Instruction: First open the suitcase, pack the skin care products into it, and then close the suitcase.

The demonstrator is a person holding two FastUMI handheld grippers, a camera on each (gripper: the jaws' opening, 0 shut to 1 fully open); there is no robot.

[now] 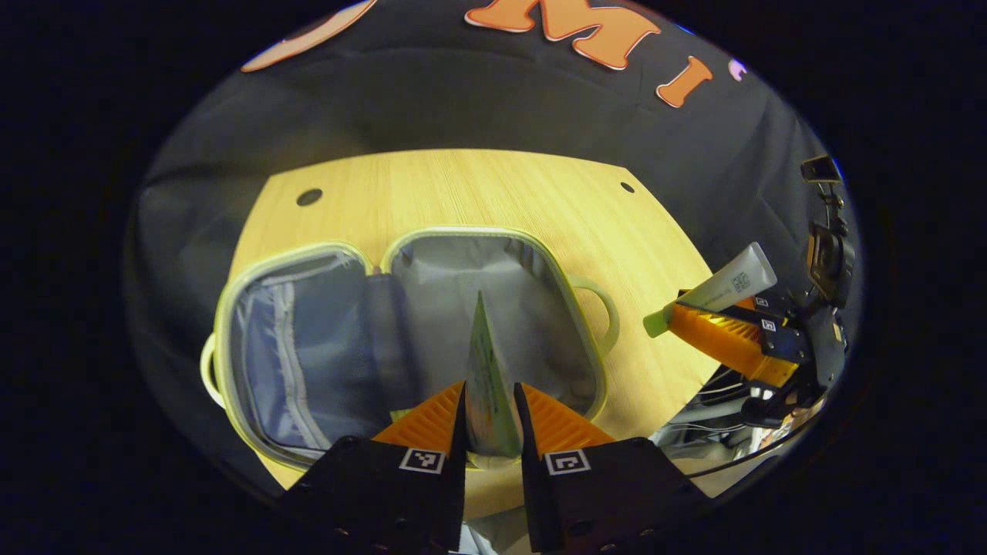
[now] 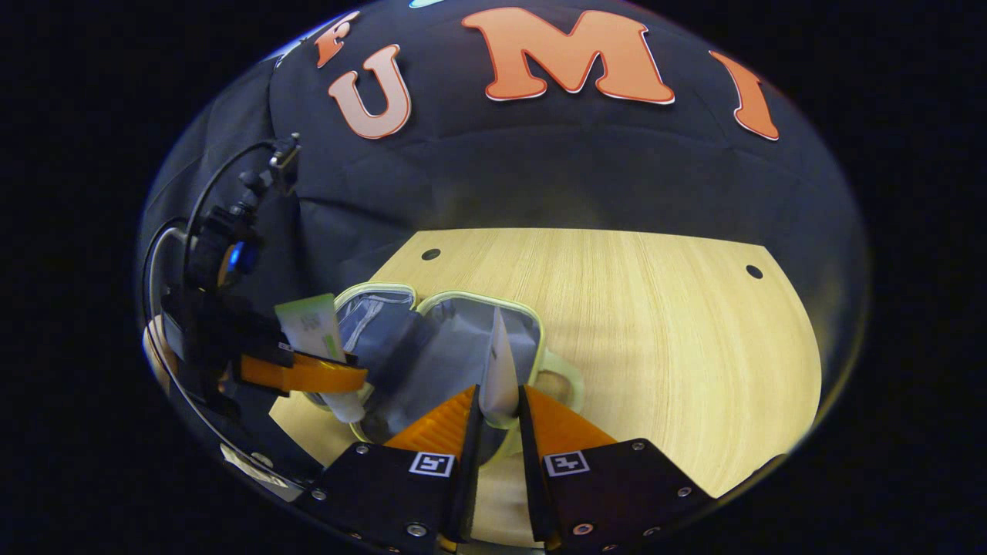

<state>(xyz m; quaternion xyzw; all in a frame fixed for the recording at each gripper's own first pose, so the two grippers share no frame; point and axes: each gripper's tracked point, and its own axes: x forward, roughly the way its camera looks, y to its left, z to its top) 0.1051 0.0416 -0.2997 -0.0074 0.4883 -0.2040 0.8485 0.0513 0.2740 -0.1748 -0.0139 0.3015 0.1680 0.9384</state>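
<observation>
Packing step. Suitcase [image 1: 331,347] lies open on counter [image 1: 493,193]. Left gripper [image 1: 490,408] fingers clamp green tube [image 1: 487,378] above right half. Right gripper [image 2: 500,408] fingers clamp white tube [image 2: 500,370] near case. Next, likely: lower each tube inside, then release.

— Surface? 
— Light wooden table [image 1: 432,185], grain running toward the far edge, angled corners, booth cloth behind it.

— Marks on it? 
— Two small dark round holes near the far corners: left hole [image 1: 309,196], right hole [image 1: 627,187].

— What lies on it? 
— One open suitcase [image 1: 409,231], splayed flat, pale green rim, grey lining in both halves, a loop handle [image 1: 605,308] at the right end. It sits toward the near left of the table in the right gripper view; bare wood to its right.
</observation>
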